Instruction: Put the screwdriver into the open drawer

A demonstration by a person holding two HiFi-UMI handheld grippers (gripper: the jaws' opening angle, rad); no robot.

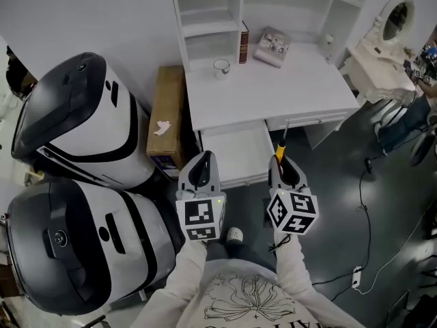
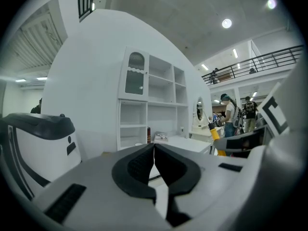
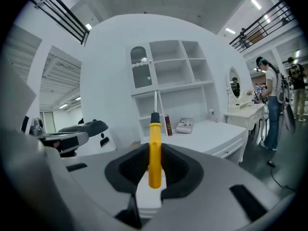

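Screwdriver (image 3: 154, 129) sits clamped in the right claw (image 3: 155, 150), its yellow handle pinched upright between the 2 dark pads. The black collar and thin metal shaft stick out past the tips toward the white table (image 3: 211, 134). In the head view the same screwdriver (image 1: 280, 149) points away from the person, its shaft tip reaching the front edge of the table (image 1: 273, 91), just right of the open drawer (image 1: 235, 149). The right claw (image 1: 280, 161) hangs in the air at the drawer's right front corner. The drawer is pulled out from under the left half of the table and looks white inside.

The left claw (image 2: 154, 147) is clenched on nothing: its 2 pads meet at the tips. In the head view the left claw (image 1: 203, 157) hovers at the drawer's left front corner, about level with the right one.

On the table stand a white mug (image 1: 221, 67) and a dark red book (image 1: 243, 45) set upright, with a flat grey item (image 1: 273, 46) lying beside the book, all close to the white shelf unit (image 1: 212, 12). A cardboard box (image 1: 167, 111) stands against the table's left side, and 2 big white and black machines (image 1: 75, 118) fill the floor left of it
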